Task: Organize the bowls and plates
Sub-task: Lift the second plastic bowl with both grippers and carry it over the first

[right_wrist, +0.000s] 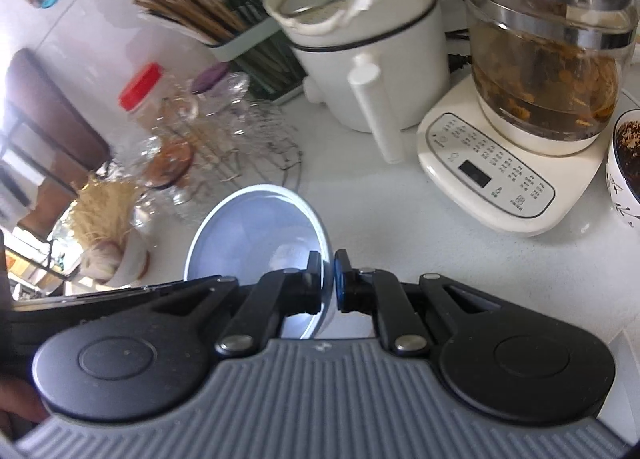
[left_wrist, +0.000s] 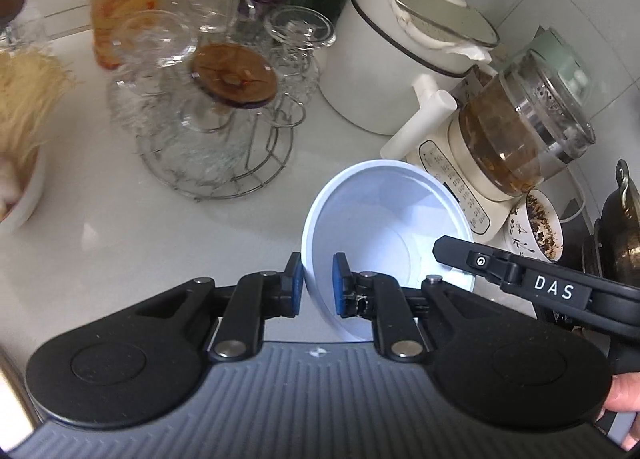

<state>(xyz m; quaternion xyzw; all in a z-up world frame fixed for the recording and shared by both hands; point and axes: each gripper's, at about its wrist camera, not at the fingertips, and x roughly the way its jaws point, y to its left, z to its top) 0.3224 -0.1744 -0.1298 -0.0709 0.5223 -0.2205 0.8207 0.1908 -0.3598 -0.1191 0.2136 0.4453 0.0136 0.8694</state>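
The white tabletop [left_wrist: 120, 243] carries a crowd of kitchen things along its far edge, against the tiled wall. Largest there is a white electric pot [left_wrist: 400, 59] with a pale green lid, its handle pointing toward the near edge. Just beside it, toward the right edge, stands a cream kettle base [right_wrist: 492, 179] with a control panel, bearing a glass kettle [right_wrist: 548, 71] of brown brew. A wire rack [left_wrist: 216, 147] of upturned clear glasses sits near the middle of the far side, with a red-capped jar [left_wrist: 120, 7] behind it and a green holder of chopsticks [right_wrist: 192, 15] further back. A patterned cup [left_wrist: 538, 227] with dark dregs stands right of the kettle base. At the left edge a dish of pale noodles [left_wrist: 24, 99] shows in part. The white bowl [left_wrist: 384, 243] is tilted and held up off the tabletop, in front of the kettle base and the rack. The left tool [left_wrist: 318, 285] is clamped on the bowl's left rim, one blue pad outside the wall and one inside. The right tool [right_wrist: 328, 283] is clamped on the opposite rim in the same way, pads pressed tight on the thin wall.
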